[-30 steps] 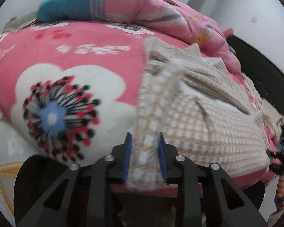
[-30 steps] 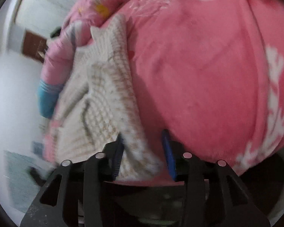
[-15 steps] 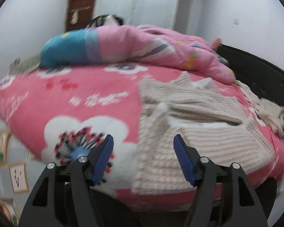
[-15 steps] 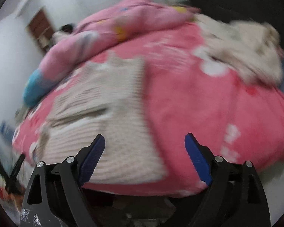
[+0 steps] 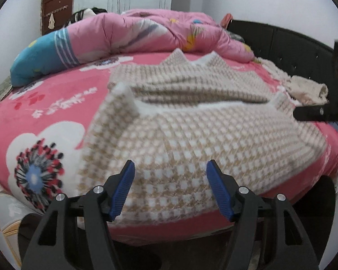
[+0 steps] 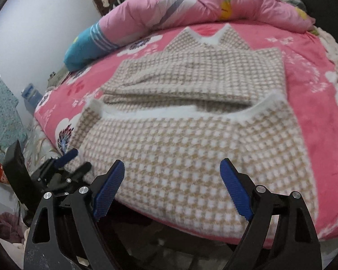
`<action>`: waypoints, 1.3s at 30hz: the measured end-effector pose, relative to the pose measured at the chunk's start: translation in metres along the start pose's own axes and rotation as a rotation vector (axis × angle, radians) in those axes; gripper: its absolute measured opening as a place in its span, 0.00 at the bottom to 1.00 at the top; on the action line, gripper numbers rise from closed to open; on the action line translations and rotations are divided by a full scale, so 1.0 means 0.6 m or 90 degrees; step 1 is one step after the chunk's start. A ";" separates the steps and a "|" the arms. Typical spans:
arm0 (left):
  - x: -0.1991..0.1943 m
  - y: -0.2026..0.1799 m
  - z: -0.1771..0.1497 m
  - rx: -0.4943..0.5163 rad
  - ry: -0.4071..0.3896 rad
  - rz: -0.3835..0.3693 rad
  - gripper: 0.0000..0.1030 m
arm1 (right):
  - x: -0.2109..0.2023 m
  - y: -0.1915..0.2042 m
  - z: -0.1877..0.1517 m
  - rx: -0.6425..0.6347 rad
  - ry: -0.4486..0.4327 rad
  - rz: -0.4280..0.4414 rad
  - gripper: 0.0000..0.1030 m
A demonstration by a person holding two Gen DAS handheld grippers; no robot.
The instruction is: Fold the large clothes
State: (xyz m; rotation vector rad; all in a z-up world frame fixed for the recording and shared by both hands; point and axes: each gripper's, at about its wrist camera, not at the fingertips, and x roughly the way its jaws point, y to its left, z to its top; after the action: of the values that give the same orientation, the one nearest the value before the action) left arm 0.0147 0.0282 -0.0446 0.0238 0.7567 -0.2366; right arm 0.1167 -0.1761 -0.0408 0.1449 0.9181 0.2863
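You are between folds: the beige-and-white checked knit garment [image 5: 191, 139] lies on the pink flower-printed bed cover [image 5: 56, 94], its near hem already turned up over the body, with two corners standing up at either end of the turned edge. To my eye the next move calls for pressing those corners flat or picking a new edge for a second fold.

Your left gripper [image 5: 170, 187] hangs above the near left part of the garment; its jaws have just been opening, stand moderately wide, and hold nothing.

Your right gripper [image 6: 172, 190] hangs over the near edge further right; its jaws have also just been opening, stand very wide, and are empty, clear of the knit.
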 end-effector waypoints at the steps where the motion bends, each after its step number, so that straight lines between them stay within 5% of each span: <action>1: 0.008 0.001 -0.003 -0.001 0.008 0.000 0.63 | 0.006 0.003 0.005 -0.003 0.004 0.003 0.80; 13: 0.040 0.008 0.023 -0.009 -0.005 -0.075 0.61 | 0.095 0.016 0.017 -0.020 0.052 -0.069 0.62; 16: 0.077 0.009 0.033 -0.023 0.012 -0.053 0.52 | 0.102 0.012 0.012 -0.011 0.046 -0.080 0.55; 23: 0.087 0.002 0.030 -0.028 -0.039 -0.001 0.12 | 0.090 -0.009 0.010 0.027 0.030 -0.063 0.36; 27: 0.077 -0.008 0.038 -0.018 -0.056 0.007 0.05 | 0.062 0.003 0.016 0.021 0.007 -0.067 0.05; 35: 0.042 -0.015 0.088 0.017 -0.130 0.013 0.04 | 0.030 -0.001 0.037 0.045 -0.043 -0.065 0.03; 39: 0.099 -0.008 0.085 0.015 -0.066 0.027 0.06 | 0.091 -0.013 0.042 0.028 -0.016 -0.088 0.08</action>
State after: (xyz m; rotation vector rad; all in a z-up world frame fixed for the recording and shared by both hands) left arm 0.0899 0.0062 -0.0474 0.0495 0.6495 -0.2052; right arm 0.1698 -0.1667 -0.0691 0.1243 0.9053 0.1366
